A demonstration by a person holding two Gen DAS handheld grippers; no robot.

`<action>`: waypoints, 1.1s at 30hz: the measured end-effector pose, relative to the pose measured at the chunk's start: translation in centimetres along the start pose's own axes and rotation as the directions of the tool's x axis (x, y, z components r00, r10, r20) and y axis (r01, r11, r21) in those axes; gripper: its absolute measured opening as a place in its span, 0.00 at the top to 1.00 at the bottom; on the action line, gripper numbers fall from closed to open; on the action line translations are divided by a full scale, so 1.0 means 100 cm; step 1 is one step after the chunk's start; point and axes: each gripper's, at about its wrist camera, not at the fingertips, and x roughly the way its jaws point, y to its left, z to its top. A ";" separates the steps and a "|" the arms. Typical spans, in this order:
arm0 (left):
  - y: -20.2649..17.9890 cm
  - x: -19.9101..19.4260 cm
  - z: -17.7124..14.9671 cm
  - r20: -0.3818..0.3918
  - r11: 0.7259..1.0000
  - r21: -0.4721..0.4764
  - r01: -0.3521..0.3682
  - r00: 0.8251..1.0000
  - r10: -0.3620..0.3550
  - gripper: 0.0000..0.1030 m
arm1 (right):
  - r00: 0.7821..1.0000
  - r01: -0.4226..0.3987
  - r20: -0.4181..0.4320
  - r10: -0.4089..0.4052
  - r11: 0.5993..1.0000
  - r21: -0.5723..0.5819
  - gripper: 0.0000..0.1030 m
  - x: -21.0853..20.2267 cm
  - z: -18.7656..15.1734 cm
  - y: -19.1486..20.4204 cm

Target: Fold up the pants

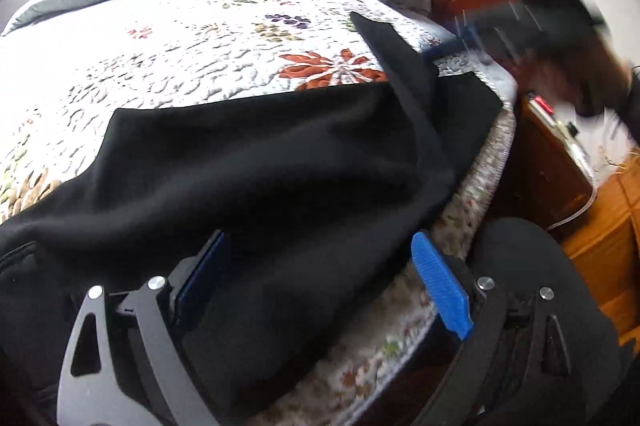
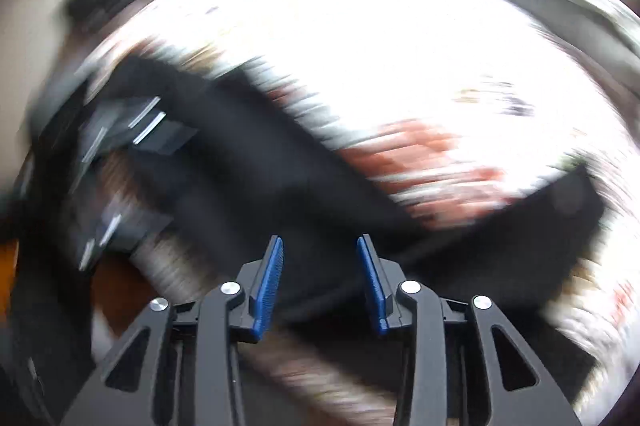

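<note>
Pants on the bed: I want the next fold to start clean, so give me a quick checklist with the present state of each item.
1. Black pants lie on the quilt: ok.
2. Pants spread flat: not ok, a flap stands up at the far end and one side hangs over the bed edge.
3. Left gripper open, cloth between its fingers, not pinched: ok.
4. Right gripper open, nothing clamped: ok.
5. Right wrist view sharp enough to aim: not ok, heavily blurred.
6. Waistband position: cannot tell.
</note>
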 end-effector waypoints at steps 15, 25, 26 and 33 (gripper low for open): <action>-0.004 0.032 -0.018 -0.044 0.992 0.057 -0.112 0.992 0.114 0.07 | 0.871 0.472 -0.418 -0.258 0.676 0.566 0.34 0.148 0.104 -0.238; -0.004 0.030 -0.022 -0.021 0.993 0.067 -0.097 0.995 0.098 0.04 | 0.887 0.452 -0.357 -0.293 0.709 0.542 0.91 0.105 0.115 -0.234; -0.004 0.030 -0.022 -0.017 0.993 0.070 -0.098 0.995 0.099 0.04 | 0.899 0.431 -0.329 -0.289 0.714 0.552 0.91 0.091 0.116 -0.233; -0.005 0.028 -0.026 0.006 0.992 0.065 -0.105 0.995 0.104 0.04 | 0.967 0.192 0.010 -0.255 0.753 0.629 0.92 -0.065 0.088 -0.213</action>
